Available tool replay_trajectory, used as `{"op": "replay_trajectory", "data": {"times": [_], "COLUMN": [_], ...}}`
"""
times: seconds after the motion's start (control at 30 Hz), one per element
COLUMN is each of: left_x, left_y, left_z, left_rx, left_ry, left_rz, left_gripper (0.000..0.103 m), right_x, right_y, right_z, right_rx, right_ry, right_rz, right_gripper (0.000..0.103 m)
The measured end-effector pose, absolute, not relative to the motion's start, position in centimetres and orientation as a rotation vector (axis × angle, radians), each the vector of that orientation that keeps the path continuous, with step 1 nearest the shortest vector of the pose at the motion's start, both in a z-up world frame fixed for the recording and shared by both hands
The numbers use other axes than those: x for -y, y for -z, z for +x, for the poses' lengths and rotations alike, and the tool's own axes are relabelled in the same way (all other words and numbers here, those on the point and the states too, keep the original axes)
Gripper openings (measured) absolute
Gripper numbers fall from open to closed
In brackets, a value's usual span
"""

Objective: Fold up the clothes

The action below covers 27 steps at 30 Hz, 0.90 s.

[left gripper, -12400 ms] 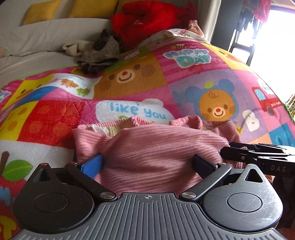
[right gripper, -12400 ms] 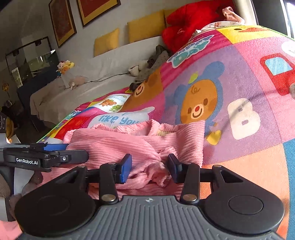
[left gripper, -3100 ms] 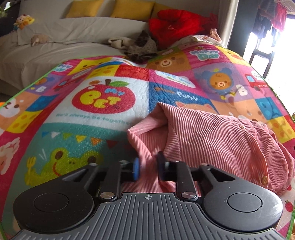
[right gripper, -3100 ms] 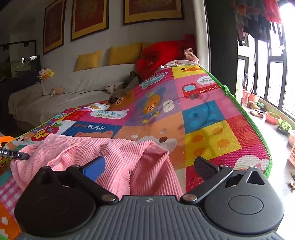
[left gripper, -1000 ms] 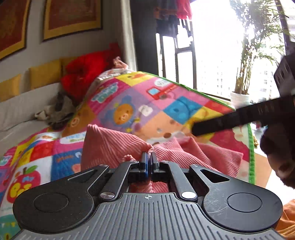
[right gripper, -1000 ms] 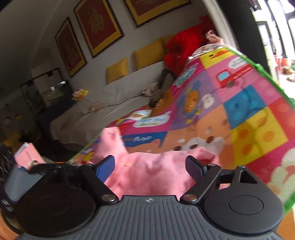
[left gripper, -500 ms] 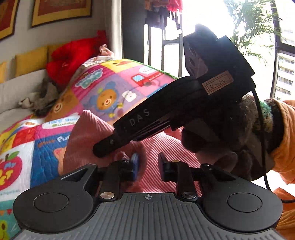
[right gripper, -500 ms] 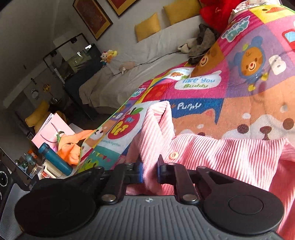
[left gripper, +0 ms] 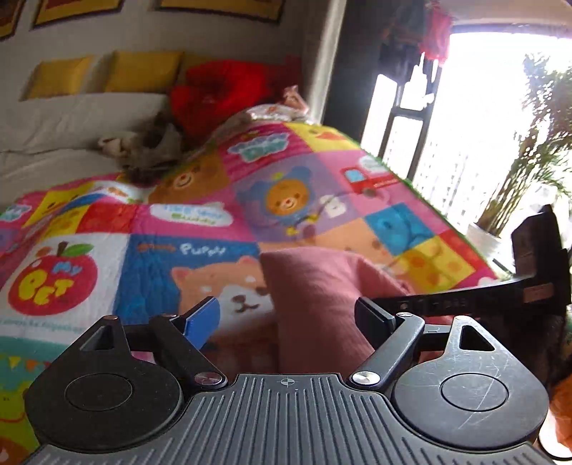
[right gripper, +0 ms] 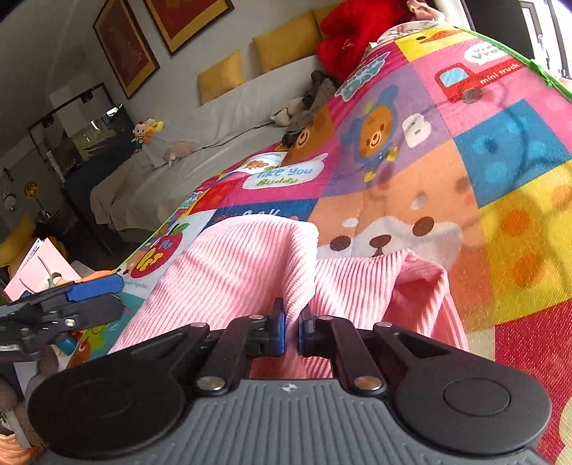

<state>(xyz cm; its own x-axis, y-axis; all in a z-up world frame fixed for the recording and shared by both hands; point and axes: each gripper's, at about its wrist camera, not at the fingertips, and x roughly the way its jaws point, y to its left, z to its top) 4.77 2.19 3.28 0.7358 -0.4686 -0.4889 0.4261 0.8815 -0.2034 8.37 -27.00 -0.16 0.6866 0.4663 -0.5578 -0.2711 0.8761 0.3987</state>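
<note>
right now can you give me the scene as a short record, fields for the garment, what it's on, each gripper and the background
garment: pink ribbed shirt, bunched up, not yet folded flat
surface: colourful cartoon play mat with bears and a truck
right gripper: shut, pinching a fold of the shirt
left gripper: jaws opening, shirt lies between them but pads do not press it
background: yellow cushions, red plush, framed pictures on the wall, window with a plant
</note>
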Motion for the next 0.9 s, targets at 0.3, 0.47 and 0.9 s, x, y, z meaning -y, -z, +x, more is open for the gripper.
{"op": "replay_trajectory", "data": {"times": [0.3,0.47,0.9], "left_x": [-2.7,-3.0,-2.3], "left_y": [-1.7,-1.5,-3.9], "left_z": [4.9,5.0,5.7], "left_rx": [-0.621,-0.629,-0.617], "left_ry": [0.51,0.503,0.566], "left_rz": [-0.087,-0.11,-0.185], "left_gripper": [0.052,0.052,0.089], "right_x": [25.9,24.1,29.6], "right_y": [0.1,0.9,-5.5], "right_z": [6.0,4.1,3.0], "right_rx": [-0.651,-0.613,-0.452], "right_ry": [-0.474,-0.482,-0.33], "right_rz": [0.344,0.298,0.192], "right_gripper": [0.059,0.05,0.005]}}
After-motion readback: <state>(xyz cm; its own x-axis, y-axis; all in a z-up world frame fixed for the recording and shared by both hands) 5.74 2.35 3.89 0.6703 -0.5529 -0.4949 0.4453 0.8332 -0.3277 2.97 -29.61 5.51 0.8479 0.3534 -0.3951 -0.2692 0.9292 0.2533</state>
